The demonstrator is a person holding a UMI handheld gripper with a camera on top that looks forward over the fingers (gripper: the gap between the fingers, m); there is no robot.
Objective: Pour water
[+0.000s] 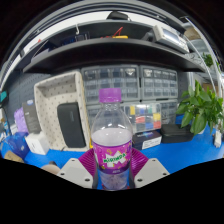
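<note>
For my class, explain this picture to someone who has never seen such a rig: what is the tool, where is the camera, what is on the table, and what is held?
There is no robot arm here. A person carries a hand-held gripper with two fingers, and the camera rides on it, looking forward along them. That is why the fingers show at the bottom, with pink pads on their inner faces. A clear bottle with a purple cap and a purple label stands upright between the fingers, which appear to press on it from both sides. Beyond it lies a blue table. On it are a beige box with a dark panel, a plant and small clutter too blurred to name. Behind stand shelves and drawer units.
</note>
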